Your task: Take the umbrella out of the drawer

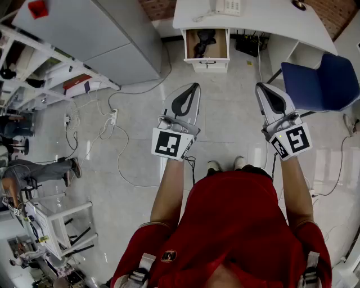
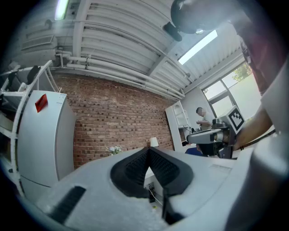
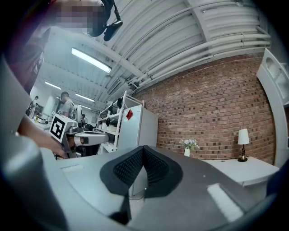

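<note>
Head view: step – approach, you stand well back | umbrella (image 1: 203,42) lies in open drawer (image 1: 207,63) under the counter (image 1: 197,14) | left gripper (image 1: 194,89), right gripper (image 1: 262,90): jaws closed, empty | next – step in, open jaws over umbrella.

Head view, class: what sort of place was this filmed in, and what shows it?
Probably an office-cum-lab workroom: a white desk with an open white-fronted drawer, a blue plastic chair beside it, and white cables with a power strip trailing over the pale tiled floor.
</note>
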A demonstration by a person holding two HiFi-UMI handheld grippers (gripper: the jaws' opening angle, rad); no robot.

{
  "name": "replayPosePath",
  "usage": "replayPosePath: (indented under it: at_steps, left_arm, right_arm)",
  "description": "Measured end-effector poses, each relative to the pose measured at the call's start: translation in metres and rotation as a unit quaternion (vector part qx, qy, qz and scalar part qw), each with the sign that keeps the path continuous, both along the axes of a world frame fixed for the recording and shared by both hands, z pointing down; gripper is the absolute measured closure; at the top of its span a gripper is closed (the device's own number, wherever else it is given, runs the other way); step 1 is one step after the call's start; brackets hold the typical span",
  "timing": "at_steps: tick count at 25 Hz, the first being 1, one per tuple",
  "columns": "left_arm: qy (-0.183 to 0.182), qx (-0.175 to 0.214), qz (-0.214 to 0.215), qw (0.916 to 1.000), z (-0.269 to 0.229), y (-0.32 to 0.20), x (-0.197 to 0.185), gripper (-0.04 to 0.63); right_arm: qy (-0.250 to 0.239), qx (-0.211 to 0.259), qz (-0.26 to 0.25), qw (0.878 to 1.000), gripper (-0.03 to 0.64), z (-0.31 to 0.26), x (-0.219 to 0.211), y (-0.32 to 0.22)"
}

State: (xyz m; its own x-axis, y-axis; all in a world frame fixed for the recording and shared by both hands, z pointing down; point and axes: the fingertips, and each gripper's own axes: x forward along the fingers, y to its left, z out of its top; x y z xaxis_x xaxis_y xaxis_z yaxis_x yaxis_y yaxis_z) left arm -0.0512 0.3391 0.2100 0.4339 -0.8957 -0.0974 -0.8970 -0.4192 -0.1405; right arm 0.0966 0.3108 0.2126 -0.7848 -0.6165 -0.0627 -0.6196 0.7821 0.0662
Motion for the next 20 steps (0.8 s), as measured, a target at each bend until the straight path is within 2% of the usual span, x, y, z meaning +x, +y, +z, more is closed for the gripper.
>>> replayPosePath:
  at_steps: [6, 12, 20]
  left_arm:
    - [0.003, 0.002, 0.003, 1.0, 0.004, 0.012, -0.028, 0.589]
    - [0.019, 0.005, 0.002, 0.9998, 0.008, 0.014, -0.052, 0.589]
    - [0.024, -0.007, -0.014, 0.9996, 0.022, -0.006, -0.081, 0.589]
  right_arm:
    - [-0.002, 0.0, 0.004, 1.0, 0.604, 0.002, -0.026, 0.012]
    - [0.016, -0.006, 0.013, 1.0, 0.604, 0.012, -0.044, 0.019]
    - [0.023, -0.013, 0.012, 1.0, 0.604, 0.019, -0.063, -0.009]
